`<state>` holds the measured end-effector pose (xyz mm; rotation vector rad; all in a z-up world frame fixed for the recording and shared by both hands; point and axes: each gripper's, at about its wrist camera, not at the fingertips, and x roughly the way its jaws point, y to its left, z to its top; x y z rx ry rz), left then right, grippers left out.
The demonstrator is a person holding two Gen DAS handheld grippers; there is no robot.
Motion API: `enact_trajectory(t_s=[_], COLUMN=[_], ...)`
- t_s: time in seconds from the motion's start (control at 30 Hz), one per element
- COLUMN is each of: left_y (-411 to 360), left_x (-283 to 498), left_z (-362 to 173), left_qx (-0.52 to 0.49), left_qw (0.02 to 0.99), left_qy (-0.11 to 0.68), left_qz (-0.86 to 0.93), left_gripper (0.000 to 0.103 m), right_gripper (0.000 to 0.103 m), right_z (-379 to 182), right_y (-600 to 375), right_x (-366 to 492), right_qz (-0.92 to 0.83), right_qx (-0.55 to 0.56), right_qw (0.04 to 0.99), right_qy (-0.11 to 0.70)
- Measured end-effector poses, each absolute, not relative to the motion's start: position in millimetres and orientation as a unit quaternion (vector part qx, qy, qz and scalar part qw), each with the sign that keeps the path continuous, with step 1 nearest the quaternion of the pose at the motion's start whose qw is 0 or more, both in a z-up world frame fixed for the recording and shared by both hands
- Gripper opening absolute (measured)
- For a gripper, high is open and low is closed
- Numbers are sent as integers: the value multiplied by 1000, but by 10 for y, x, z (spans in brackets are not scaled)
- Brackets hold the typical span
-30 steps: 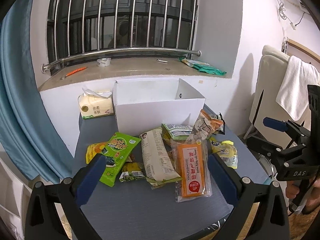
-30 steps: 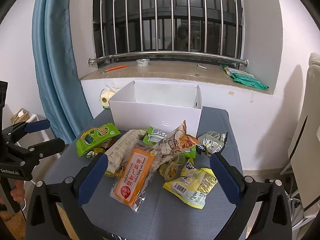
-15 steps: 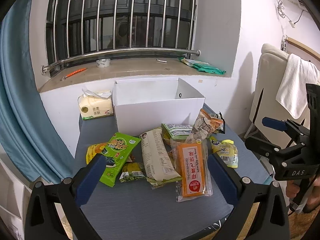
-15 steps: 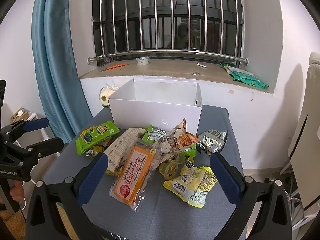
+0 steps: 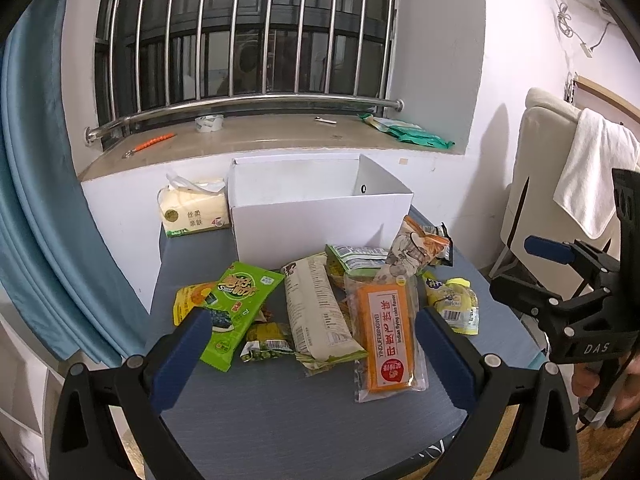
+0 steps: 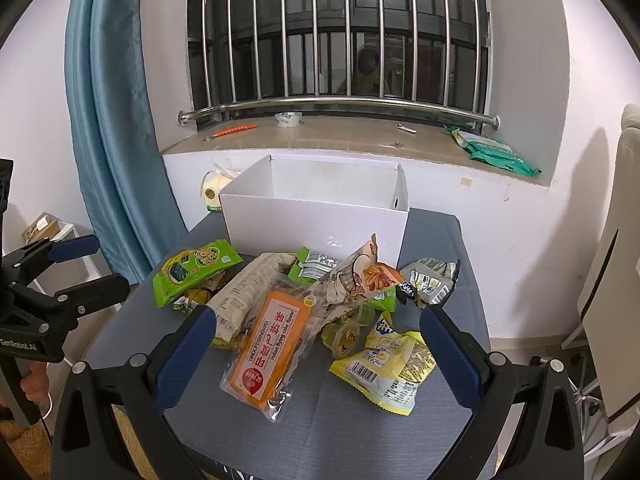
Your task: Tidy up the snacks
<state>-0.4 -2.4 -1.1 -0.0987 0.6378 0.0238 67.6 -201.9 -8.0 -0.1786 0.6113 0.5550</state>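
Observation:
Several snack packs lie heaped on a grey table (image 5: 280,412) in front of an open white box (image 5: 320,224) (image 6: 316,220). An orange cake pack (image 5: 384,336) (image 6: 268,344) lies nearest, beside a pale long pack (image 5: 316,312), a green seaweed pack (image 5: 236,300) (image 6: 196,268) and a yellow bag (image 6: 388,364) (image 5: 454,306). My left gripper (image 5: 312,360) hovers open over the table's front edge, nothing between its blue fingers. My right gripper (image 6: 316,356) is open too, above the orange pack and the yellow bag, holding nothing.
A tissue pack (image 5: 194,212) stands left of the box against the wall. Behind is a window sill (image 5: 280,136) with tape and a green pouch. A blue curtain (image 6: 116,120) hangs left. A chair with a white towel (image 5: 592,176) stands right.
Both grippers have barely moved; each view has edged very slightly closer to the snack pile. The snacks and the box lie as before.

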Motion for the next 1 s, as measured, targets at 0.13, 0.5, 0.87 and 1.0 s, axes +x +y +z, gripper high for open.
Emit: enact_trajectory(t_s=[0.13,0.5,0.87,1.0], left_y=[-2,-31,52,81], left_x=[-6,-30,-26,-49], left_z=[-15,-6,-103,-112], left_qx=[-54,-45,-61,-57], left_qw=[949,956,944,946], left_qy=[310,289,324,318], left_qz=[11,2,-14,-4], left_gripper=[103,103,103,103], right_gripper=[103,103,103,103], right_z=[-88,-104,-324,-518], right_y=[-2016,-2011,-2047,-2013], right_x=[674,678,973,1369], right_qz=[270,273,284,271], right_qx=[-87,-85,-44,-13], right_qw=[912,912,902,894], right_qy=[296,295,321,356])
